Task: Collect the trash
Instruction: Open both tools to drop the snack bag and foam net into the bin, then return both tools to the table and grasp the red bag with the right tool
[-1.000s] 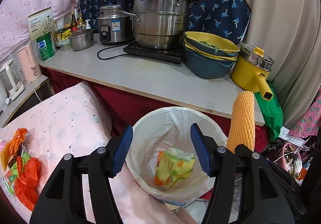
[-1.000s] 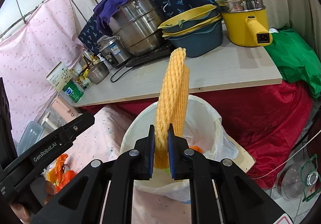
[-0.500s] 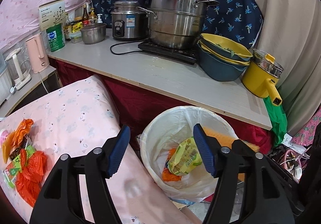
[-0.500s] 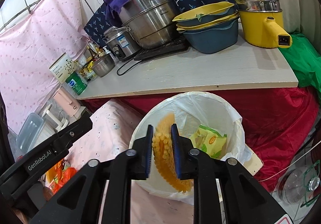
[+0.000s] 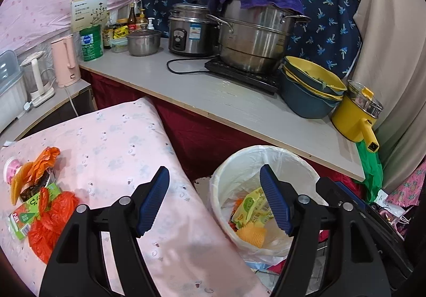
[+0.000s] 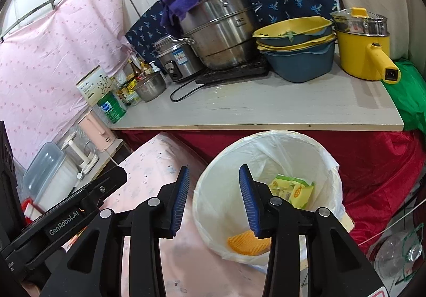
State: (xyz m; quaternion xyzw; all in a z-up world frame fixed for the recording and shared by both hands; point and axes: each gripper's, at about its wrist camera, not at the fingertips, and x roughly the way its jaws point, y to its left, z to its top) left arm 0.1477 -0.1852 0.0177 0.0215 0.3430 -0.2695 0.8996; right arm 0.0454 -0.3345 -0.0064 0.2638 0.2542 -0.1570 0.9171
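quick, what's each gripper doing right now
Left gripper: open, holding nothing.
Right gripper: open, holding nothing, above the bin.

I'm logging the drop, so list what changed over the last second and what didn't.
The right gripper lowered the yellow foam net sleeve into the white-lined trash bin and opened, letting it go; it now lies at the bottom beside the green-yellow snack wrapper. The left gripper stayed open and empty; the orange trash pile on the pink cloth is untouched.
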